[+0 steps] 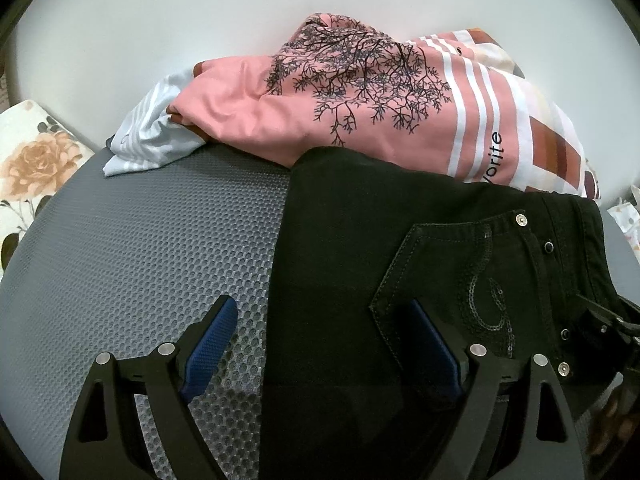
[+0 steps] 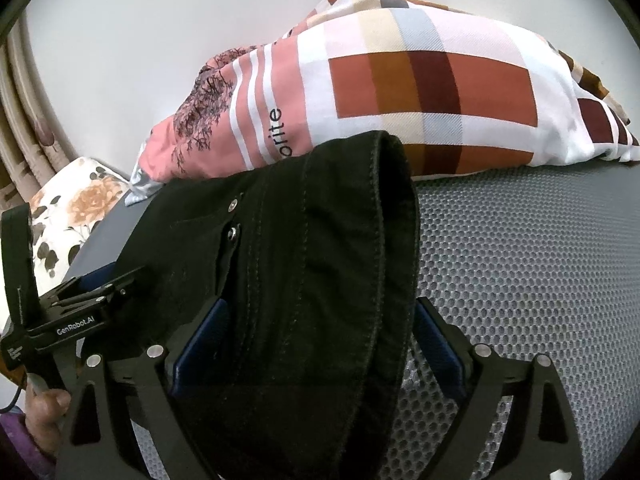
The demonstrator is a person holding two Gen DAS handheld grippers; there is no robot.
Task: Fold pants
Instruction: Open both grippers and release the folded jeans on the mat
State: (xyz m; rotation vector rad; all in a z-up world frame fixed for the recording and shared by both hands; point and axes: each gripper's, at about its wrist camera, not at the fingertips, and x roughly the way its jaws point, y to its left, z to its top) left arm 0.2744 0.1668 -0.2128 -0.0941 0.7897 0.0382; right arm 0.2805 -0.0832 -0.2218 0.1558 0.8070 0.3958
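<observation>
Both grippers' jaws spread wide, straddling black pants [image 1: 352, 264] on mat [image 1: 152, 248].

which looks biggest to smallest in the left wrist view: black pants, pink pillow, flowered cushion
1. black pants, though nearness to the camera inflates them
2. pink pillow
3. flowered cushion, partly cut off at the edge

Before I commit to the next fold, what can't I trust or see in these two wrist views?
- Black pants: legs run off the bottom edge of both views, so fold state is unknown.
- Right claw: cloth fills the gap between its blue pads; whether it grips is unclear.
- Left claw: open, one finger over the mat, one over the pants; contact unclear.
- Pillow: its lettering is partly hidden by the pants.
</observation>
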